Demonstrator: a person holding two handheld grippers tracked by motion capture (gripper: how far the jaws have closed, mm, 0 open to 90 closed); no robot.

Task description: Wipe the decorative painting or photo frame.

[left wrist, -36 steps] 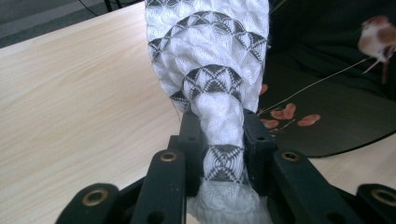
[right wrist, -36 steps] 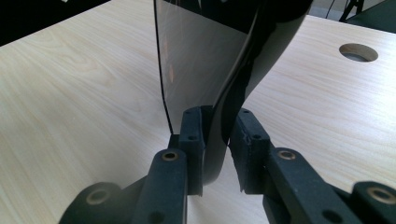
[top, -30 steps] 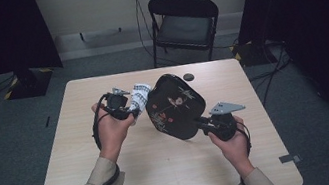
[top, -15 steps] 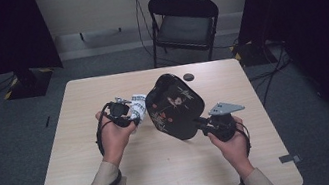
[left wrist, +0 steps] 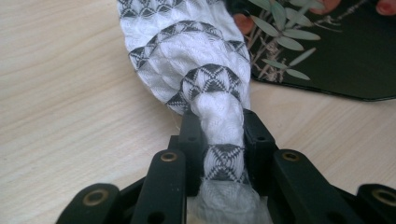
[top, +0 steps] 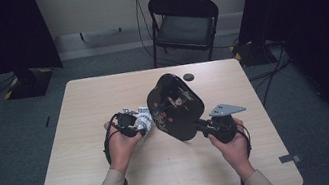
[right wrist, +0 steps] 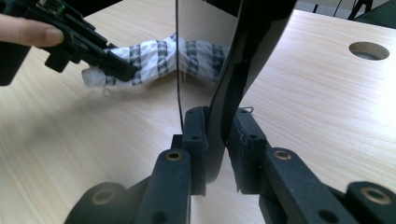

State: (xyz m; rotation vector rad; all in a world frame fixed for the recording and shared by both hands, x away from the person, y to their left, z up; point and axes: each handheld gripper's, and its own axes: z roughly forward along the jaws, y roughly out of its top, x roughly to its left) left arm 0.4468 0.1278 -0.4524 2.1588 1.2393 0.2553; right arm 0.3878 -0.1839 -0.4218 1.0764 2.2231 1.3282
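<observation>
A black plate [top: 175,106] painted with bamboo leaves stands tilted on edge over the table's [top: 101,93] middle. My right gripper [top: 204,126] is shut on its rim from the lower right; in the right gripper view the jaws [right wrist: 217,135] clamp the thin black rim [right wrist: 238,70]. A white cloth [top: 141,119] with black diamond bands is bunched in my left gripper [top: 135,127], just left of the plate. In the left gripper view the twisted cloth [left wrist: 205,60] runs between the jaws [left wrist: 219,135], its far end lying on the wood beside the plate [left wrist: 327,60].
A round cable hole [top: 188,76] sits in the tabletop behind the plate. A black folding chair [top: 183,18] stands past the far edge. Bare wood lies to the left and along the near side.
My left hand has come down and toward the near side with the cloth, which now rests low by the plate's left edge. The right hand and plate have held still.
</observation>
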